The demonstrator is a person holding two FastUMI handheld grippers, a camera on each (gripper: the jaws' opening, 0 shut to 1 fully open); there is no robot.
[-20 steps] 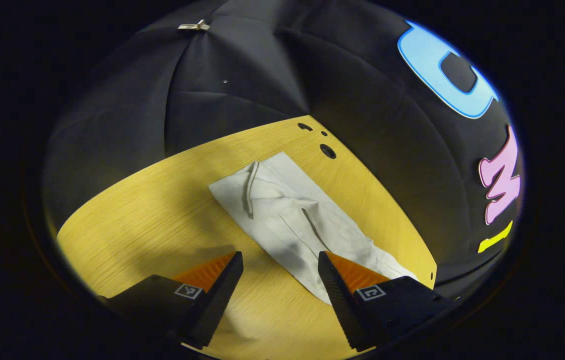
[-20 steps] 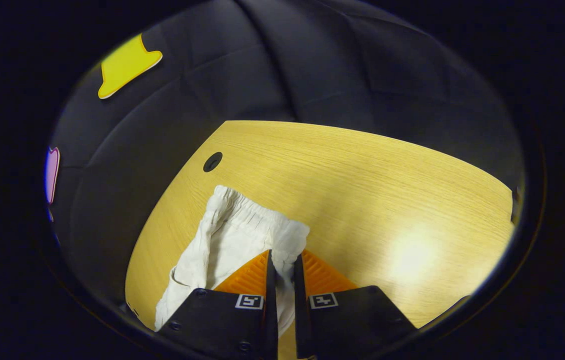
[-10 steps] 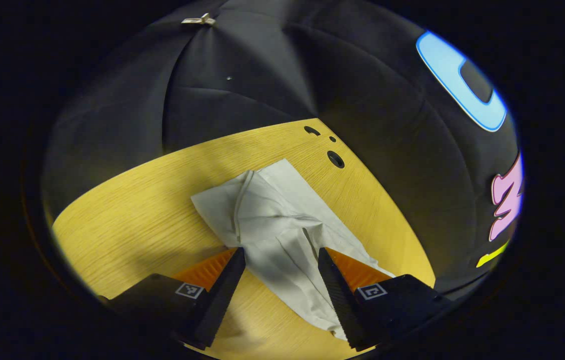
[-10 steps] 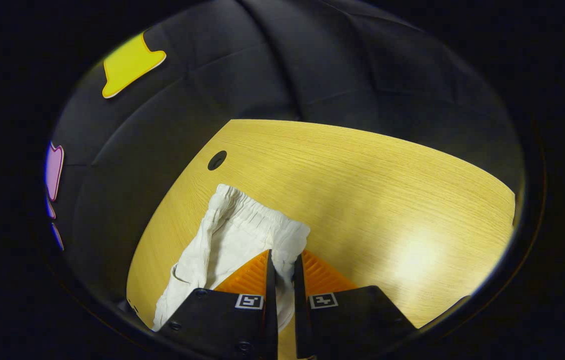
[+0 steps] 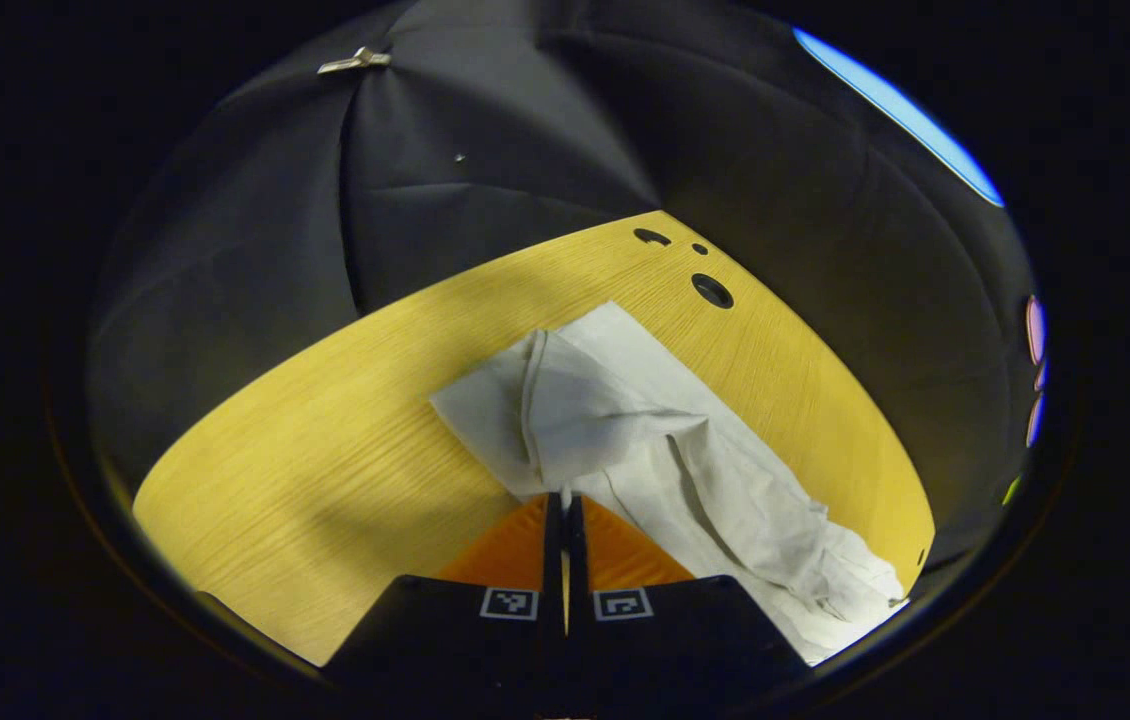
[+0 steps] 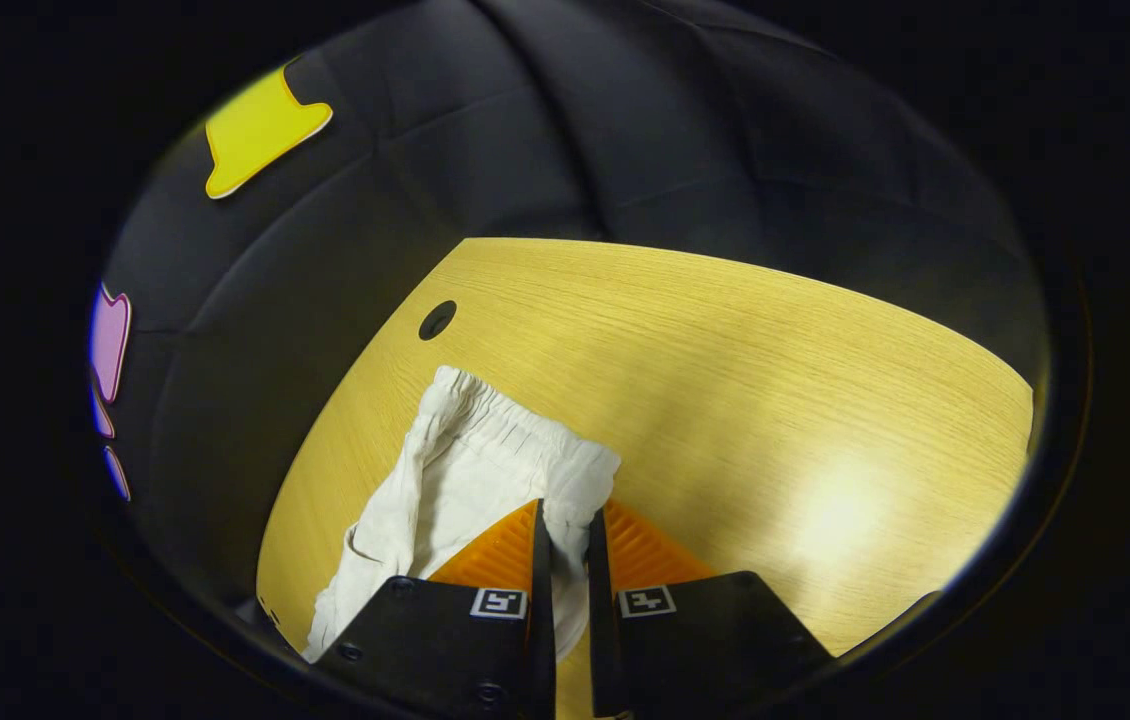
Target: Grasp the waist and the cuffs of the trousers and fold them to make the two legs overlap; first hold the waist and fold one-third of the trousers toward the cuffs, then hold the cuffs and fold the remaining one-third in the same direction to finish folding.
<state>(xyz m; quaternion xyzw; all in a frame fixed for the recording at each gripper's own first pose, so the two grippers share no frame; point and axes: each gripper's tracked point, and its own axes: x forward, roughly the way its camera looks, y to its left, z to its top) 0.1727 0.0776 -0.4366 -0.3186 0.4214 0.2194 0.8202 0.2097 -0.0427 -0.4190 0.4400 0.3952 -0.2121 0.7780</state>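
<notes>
Left gripper (image 5: 563,505): fingers pressed together with the near edge of the white trousers (image 5: 645,440) pinched between their tips, at the cuff end. From that grip the fabric runs away diagonally across the wooden table (image 5: 325,450), one cuff lying flat toward the round holes (image 5: 711,290) near the far table edge, the rest trailing crumpled to the lower right, close to the table's rim there. Bare tabletop lies open to the left of the fabric.

Right gripper (image 6: 565,530): fingers clamped on the gathered elastic waist (image 6: 515,445), narrow gap filled with cloth. The waistband stands bunched just ahead of the tips. Broad open tabletop extends ahead and to the right.
</notes>
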